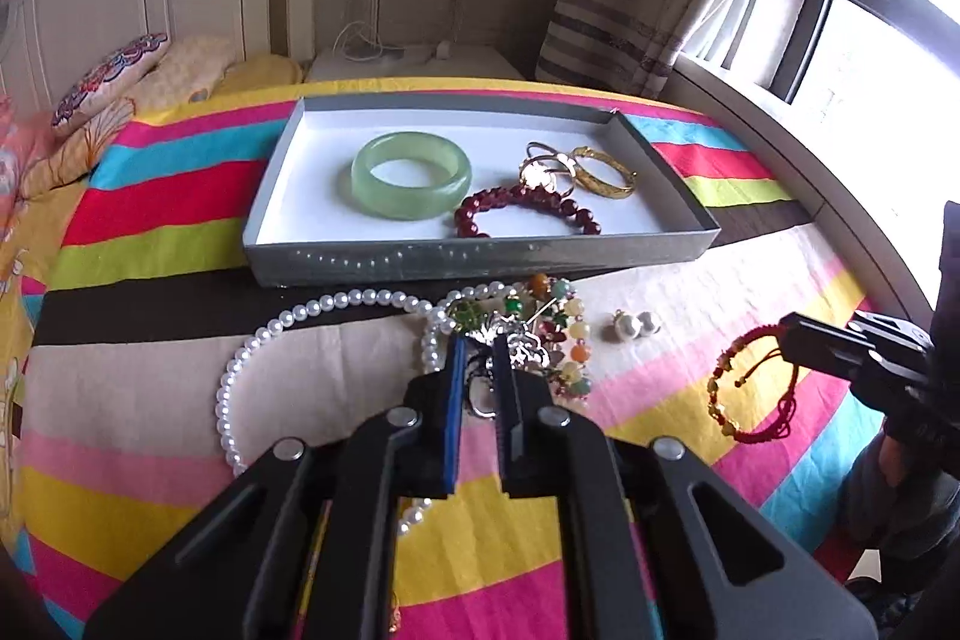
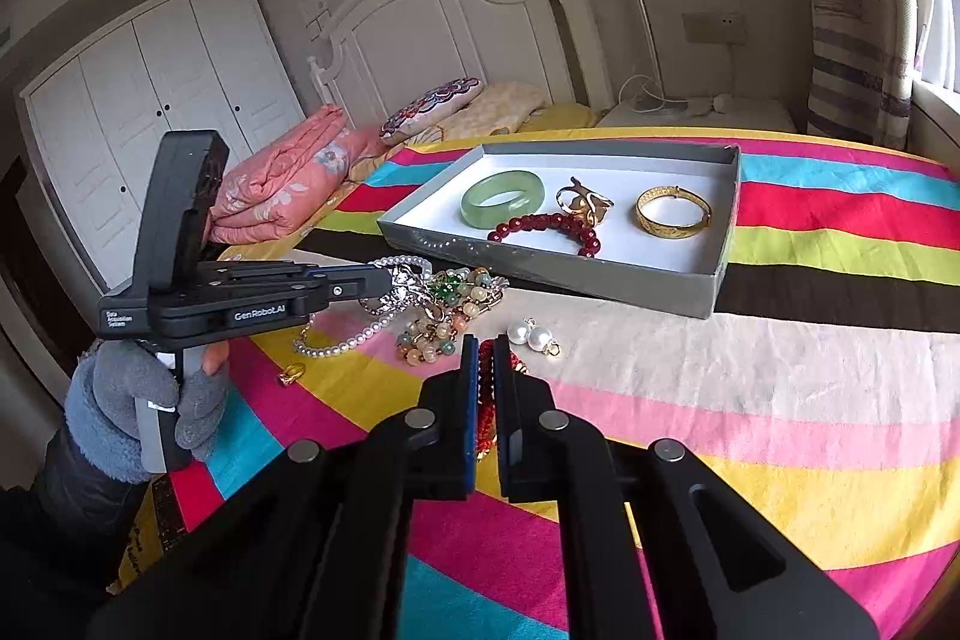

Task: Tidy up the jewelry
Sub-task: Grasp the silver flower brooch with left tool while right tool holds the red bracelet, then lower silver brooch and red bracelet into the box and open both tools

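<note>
Grey tray (image 1: 384, 262), white-lined, upper centre: green jade bangle (image 1: 411, 182), dark red bead bracelet (image 1: 522, 211), gold bangle (image 1: 603, 172), gold rings (image 1: 540, 169). Below it on bed: pearl necklace (image 1: 252, 358), mixed bead tangle (image 1: 558, 334), pearl earrings (image 1: 639, 323), red cord bracelet (image 1: 741, 388).

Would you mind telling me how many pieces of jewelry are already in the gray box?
4: a green bangle at the left, a red bead bracelet at the front, a gold brooch in the middle, a gold bangle at the right.

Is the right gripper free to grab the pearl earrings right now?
Probably not yet: the right gripper is shut on the red string bracelet. The pearl earrings lie uncovered just beyond its tips.
</note>
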The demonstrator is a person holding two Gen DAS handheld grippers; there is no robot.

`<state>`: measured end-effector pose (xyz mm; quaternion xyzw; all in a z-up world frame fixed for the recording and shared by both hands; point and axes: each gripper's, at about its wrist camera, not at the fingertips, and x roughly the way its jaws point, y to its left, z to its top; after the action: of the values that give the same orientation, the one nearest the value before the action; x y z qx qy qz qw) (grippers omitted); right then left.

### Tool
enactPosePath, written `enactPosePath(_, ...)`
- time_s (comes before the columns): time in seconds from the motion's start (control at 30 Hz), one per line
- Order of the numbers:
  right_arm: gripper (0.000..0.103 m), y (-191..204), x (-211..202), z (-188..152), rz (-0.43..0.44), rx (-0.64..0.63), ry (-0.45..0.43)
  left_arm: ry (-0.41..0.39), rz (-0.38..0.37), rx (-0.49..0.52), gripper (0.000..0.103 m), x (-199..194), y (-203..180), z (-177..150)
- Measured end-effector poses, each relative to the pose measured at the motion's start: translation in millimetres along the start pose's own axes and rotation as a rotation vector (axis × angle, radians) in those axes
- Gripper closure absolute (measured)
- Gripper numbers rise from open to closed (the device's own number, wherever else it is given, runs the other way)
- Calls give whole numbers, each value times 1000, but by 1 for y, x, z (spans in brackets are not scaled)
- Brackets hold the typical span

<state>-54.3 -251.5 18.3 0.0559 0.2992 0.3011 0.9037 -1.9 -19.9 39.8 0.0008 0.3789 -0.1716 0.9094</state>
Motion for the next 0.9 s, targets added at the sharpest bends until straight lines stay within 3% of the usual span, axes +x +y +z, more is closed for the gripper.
enactPosePath(0.27, 97, 6, -7, 12, -14, -33, -30, -89, 0, -4, 95, -35, -5, 14)
enactPosePath(0.53, 97, -12, 12, 56, -55, -52, -51, -118, 86, 14, 95, -35, 5, 55)
enactPosePath(0.73, 97, -40, 41, 91, -104, -36, -28, -100, 249, 28, 95, -7, 22, 83)
enactPosePath(0.9, 97, -63, 70, 111, -149, -3, -9, -82, 523, 144, 95, 16, 23, 95)
